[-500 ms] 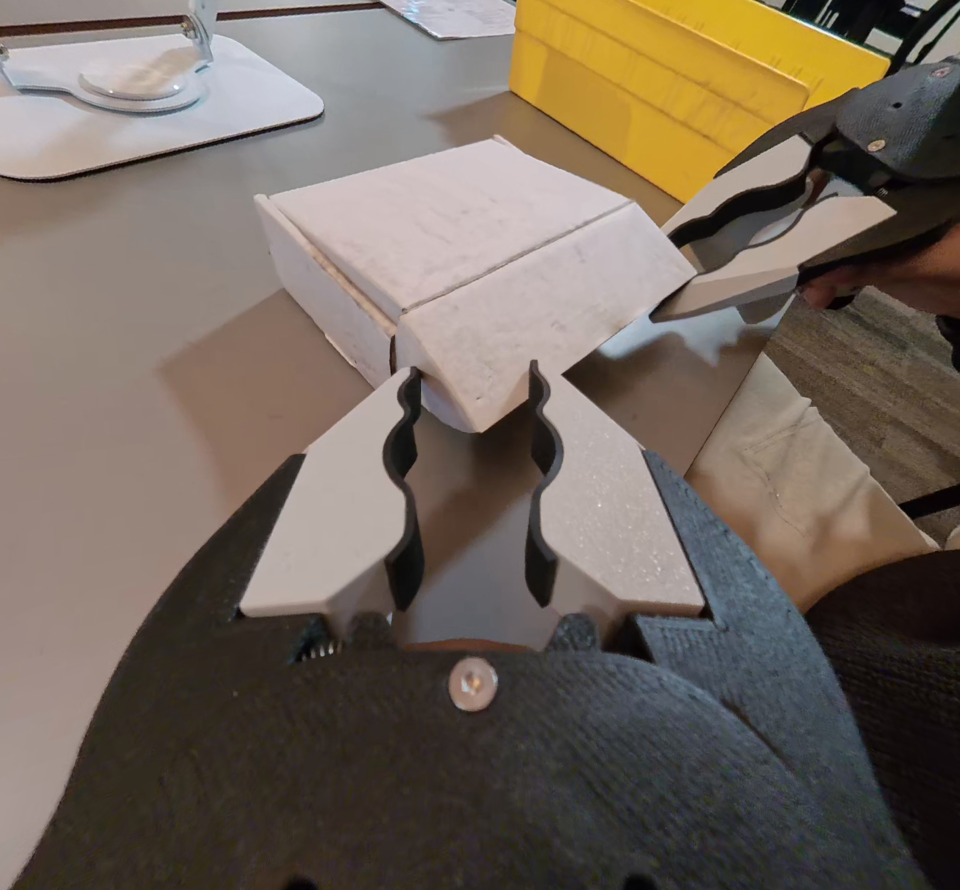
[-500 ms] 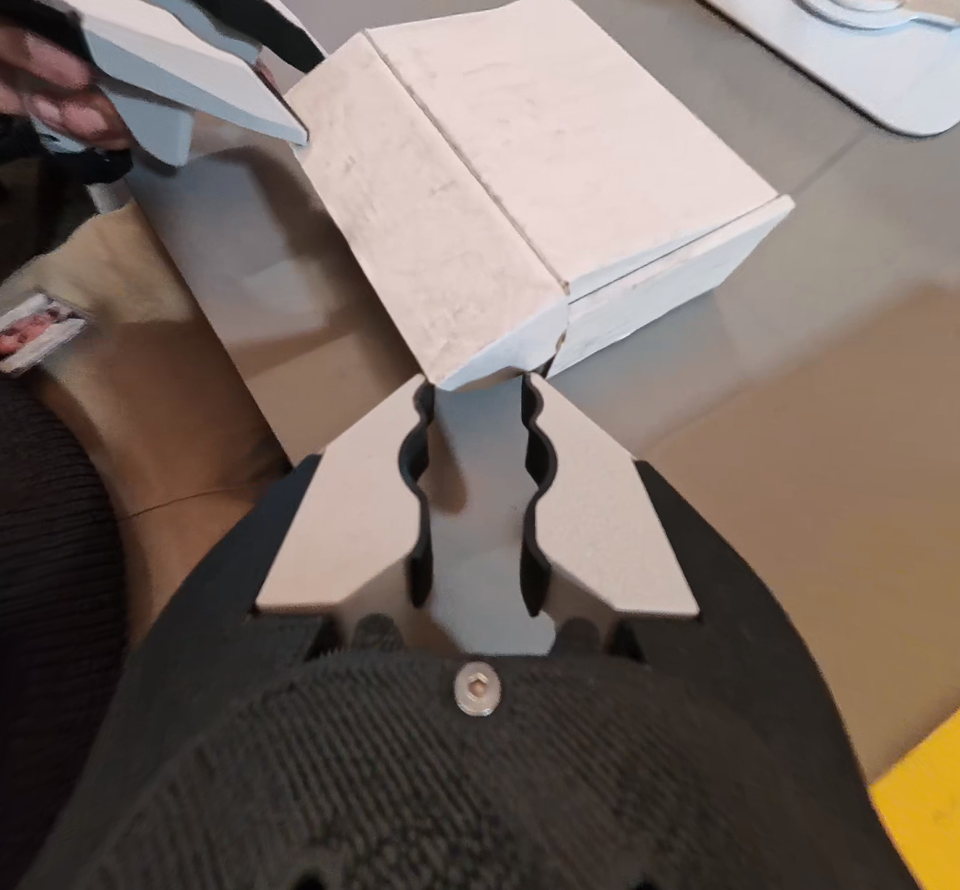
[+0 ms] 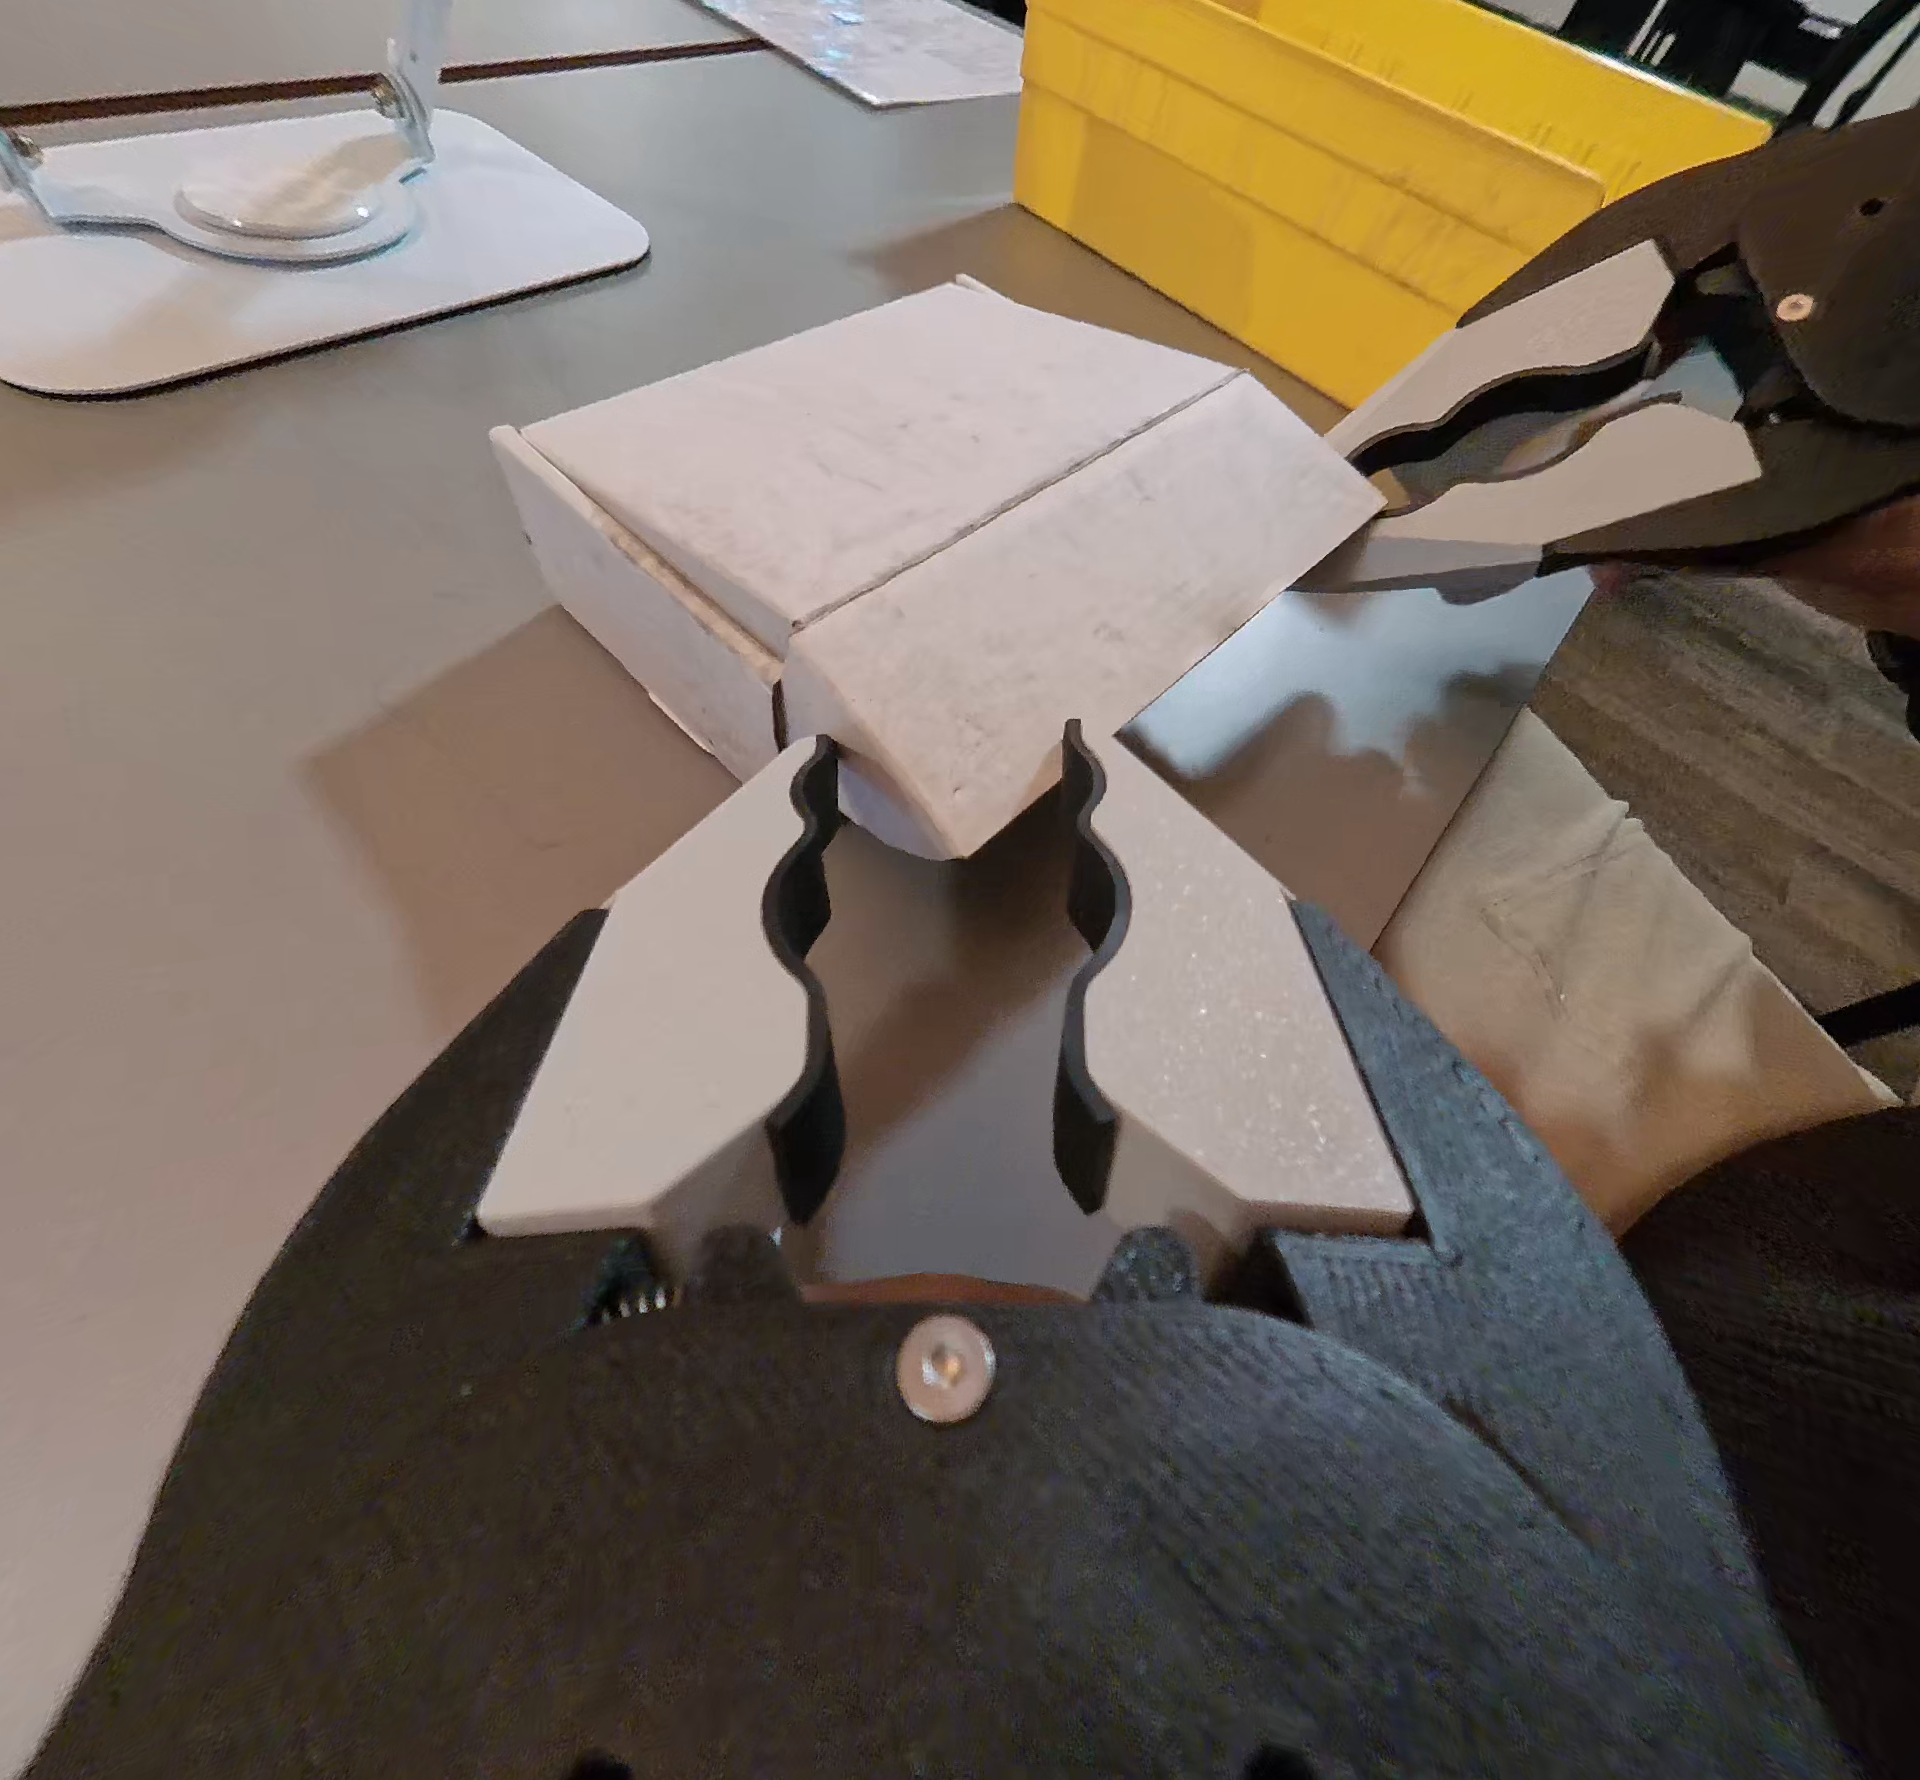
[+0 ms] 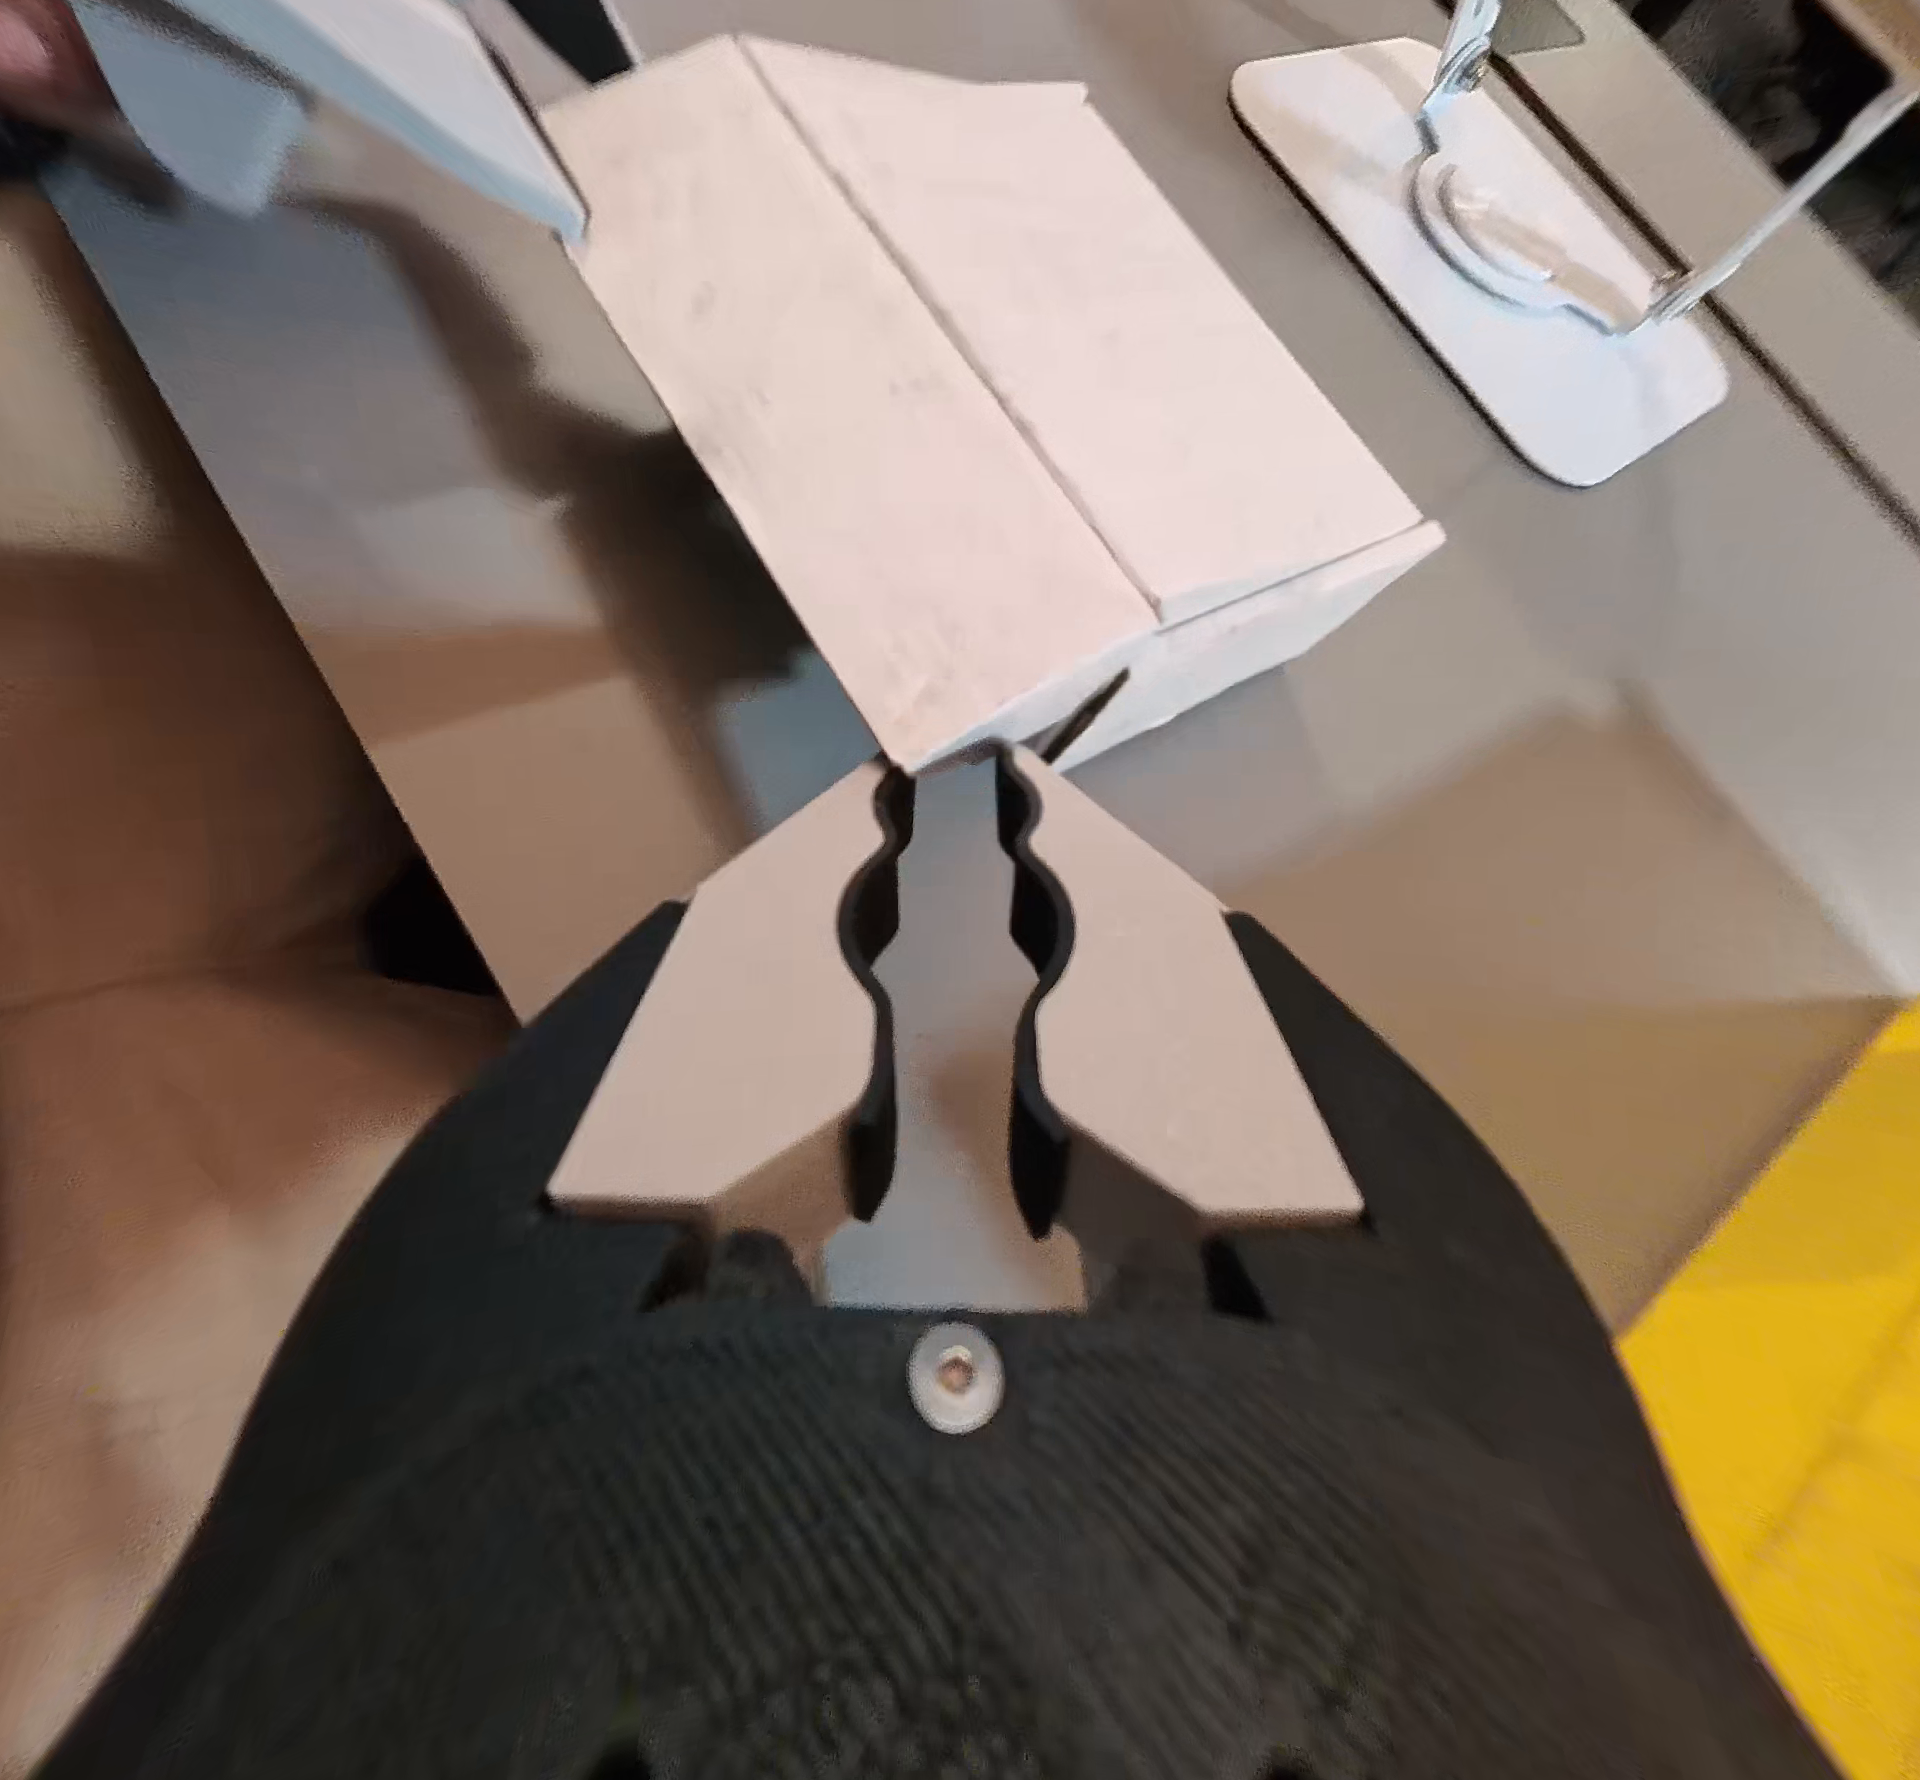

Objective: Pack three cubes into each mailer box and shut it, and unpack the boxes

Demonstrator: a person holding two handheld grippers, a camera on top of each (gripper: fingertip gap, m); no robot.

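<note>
Grey tabletop [image 3: 208, 691] fills both views, with dark chairs and office clutter behind it at twelve o'clock in the left wrist view. On it sits a white mailer box [image 3: 831, 442], close to the near table edge, its lid down flat and its front flap [image 3: 1039, 608] sticking out at a slant instead of being tucked in.

From the box, the left gripper [image 3: 945, 774] lies at six o'clock in its own view. Its jaws stand apart, one on each side of the flap's left corner, the tips level with the cardboard edge; whether they touch it cannot be told. The right gripper [image 3: 1361, 515] comes in from three o'clock in that view, its two fingers parted by a narrow gap, the tips just at the flap's other corner. In the right wrist view the right gripper [image 4: 951, 764] shows the same: jaws a little apart at that corner, nothing clamped between them. The left gripper [image 4: 561, 213] appears blurred at eleven o'clock there.

Farther out, a yellow bin [image 3: 1299, 203] stands at one o'clock from the box in the left wrist view. A white stand base [image 3: 312, 276] with a metal bracket sits at ten o'clock, and a printed sheet [image 3: 831, 16] lies at twelve. Tan trousers [image 3: 1558, 951] of the person show past the table edge at four o'clock.
</note>
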